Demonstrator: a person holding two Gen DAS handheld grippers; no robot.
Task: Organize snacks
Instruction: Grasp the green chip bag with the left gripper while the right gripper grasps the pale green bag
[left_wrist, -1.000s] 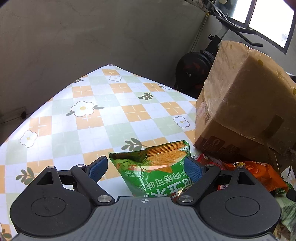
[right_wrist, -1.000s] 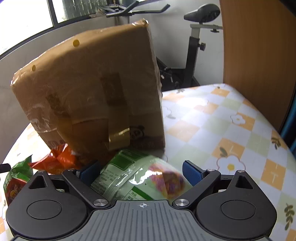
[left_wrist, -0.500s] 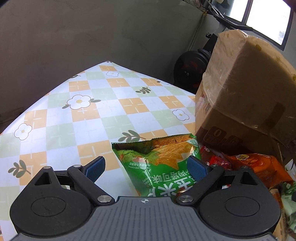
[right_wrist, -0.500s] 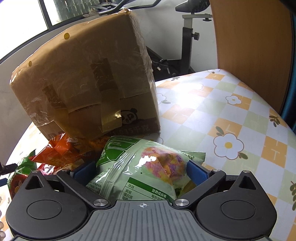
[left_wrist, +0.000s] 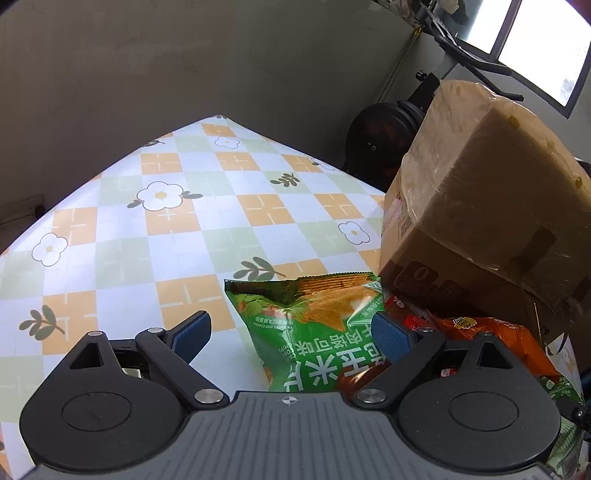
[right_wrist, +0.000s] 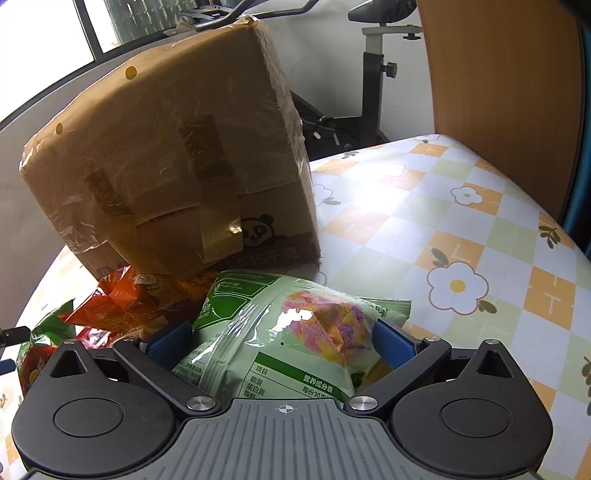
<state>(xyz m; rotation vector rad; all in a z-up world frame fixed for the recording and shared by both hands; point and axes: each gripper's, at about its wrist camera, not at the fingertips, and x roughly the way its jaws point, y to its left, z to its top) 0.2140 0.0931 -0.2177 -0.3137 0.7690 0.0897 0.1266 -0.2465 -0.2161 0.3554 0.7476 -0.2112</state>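
A green chip bag (left_wrist: 314, 328) lies on the checked tablecloth, its top end between the fingers of my left gripper (left_wrist: 291, 334), which is open just above it. A pale green snack bag (right_wrist: 280, 332) with a pink and yellow picture lies between the fingers of my right gripper (right_wrist: 280, 341), which is also open. An orange snack bag (left_wrist: 491, 332) and red packets (left_wrist: 410, 314) lie heaped by the green bag; the orange bag also shows in the right wrist view (right_wrist: 118, 302).
A tilted cardboard box (right_wrist: 173, 158) wrapped in tape rests over the far side of the snack heap; it shows in the left wrist view (left_wrist: 491, 206) too. The flowered tablecloth (left_wrist: 166, 236) spreads left. An exercise bike (right_wrist: 373, 85) and a wooden panel (right_wrist: 502, 85) stand behind the table.
Both grippers have drawn back and risen a little, so more of each bag shows. The green chip bag now sits nearer the left gripper's right finger. Both stay open.
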